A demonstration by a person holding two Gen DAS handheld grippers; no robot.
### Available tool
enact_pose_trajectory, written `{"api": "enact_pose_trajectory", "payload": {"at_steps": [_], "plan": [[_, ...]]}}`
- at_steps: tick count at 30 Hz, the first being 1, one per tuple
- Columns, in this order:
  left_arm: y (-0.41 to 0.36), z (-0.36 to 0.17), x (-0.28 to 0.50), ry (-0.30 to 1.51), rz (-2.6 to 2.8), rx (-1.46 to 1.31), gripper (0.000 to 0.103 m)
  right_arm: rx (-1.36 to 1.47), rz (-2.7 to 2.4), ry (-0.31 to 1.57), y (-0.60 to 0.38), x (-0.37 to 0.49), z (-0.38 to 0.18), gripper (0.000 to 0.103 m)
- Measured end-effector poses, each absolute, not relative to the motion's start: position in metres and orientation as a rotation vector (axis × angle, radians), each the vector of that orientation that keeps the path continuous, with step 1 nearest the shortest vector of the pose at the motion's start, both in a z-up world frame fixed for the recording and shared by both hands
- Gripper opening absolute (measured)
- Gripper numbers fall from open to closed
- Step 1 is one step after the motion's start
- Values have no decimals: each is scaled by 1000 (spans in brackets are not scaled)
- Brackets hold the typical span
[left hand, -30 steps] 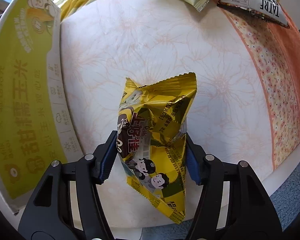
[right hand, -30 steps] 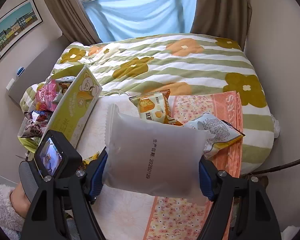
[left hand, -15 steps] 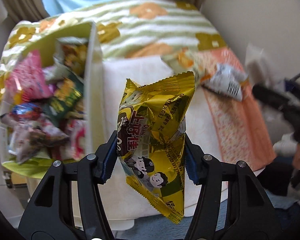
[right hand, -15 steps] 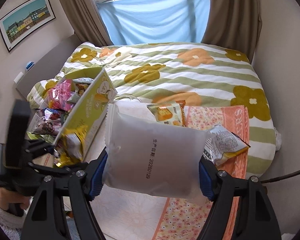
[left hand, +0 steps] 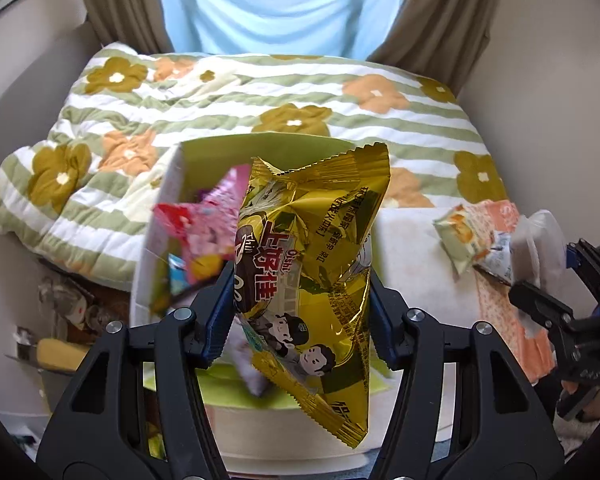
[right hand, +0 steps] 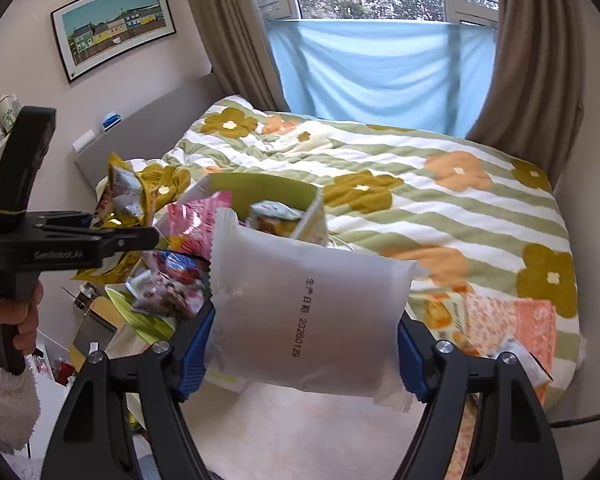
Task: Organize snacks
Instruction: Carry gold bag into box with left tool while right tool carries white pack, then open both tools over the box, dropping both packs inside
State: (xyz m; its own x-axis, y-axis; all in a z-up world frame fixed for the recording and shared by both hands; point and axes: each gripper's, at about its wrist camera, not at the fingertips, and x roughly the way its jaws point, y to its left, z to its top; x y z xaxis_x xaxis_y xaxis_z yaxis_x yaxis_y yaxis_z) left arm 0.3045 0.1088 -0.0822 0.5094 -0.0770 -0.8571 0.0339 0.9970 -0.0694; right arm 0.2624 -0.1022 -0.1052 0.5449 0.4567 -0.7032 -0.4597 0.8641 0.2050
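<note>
Since a second ago my left tongs (left hand: 300, 316) have swung up from the cream mat to face the bed, and the green box (left hand: 260, 144) of snacks now sits behind them at frame centre. They are clamped on the gold snack bag (left hand: 316, 264), which stands upright between the blue pads (left hand: 220, 316), its top edge rising above the box and its lower corner hanging below the fingers. My right tongs (right hand: 300, 344) are closed on the white frosted packet (right hand: 308, 312), held flat across both pads at lower centre. Left of it, the box brims with pink and mixed packets (right hand: 188, 232).
</note>
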Motion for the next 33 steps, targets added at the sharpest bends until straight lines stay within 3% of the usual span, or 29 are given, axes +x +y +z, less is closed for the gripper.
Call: {"api": "enact_pose_trajectory", "payload": {"at_steps": [5,7,9,10,11,25,28,33], "plan": [[145,-91,340,1053,-138,-74,56,-6,541,843,-55,279,-105,73],[152,-97,355,1063,-177,-70,61,-6,528,853,-38,286,-108,73],[158,-103,367,1066,-210,-69,73,-2,509,864,-27,291,-111,73],[160,-106,371,1070,-218,-67,93,-1,499,870,-23,293,-113,73],[162,-109,375,1073,-226,-63,102,1,486,877,-19,294,-114,73],[198,-131,345,1055,-193,-126,103,-45,425,987,12,284,-148,73],[203,-130,335,1054,-150,-111,103,-27,456,1007,19,281,-151,78],[215,-127,313,1043,-107,-128,103,13,535,939,21,266,-148,102]]}}
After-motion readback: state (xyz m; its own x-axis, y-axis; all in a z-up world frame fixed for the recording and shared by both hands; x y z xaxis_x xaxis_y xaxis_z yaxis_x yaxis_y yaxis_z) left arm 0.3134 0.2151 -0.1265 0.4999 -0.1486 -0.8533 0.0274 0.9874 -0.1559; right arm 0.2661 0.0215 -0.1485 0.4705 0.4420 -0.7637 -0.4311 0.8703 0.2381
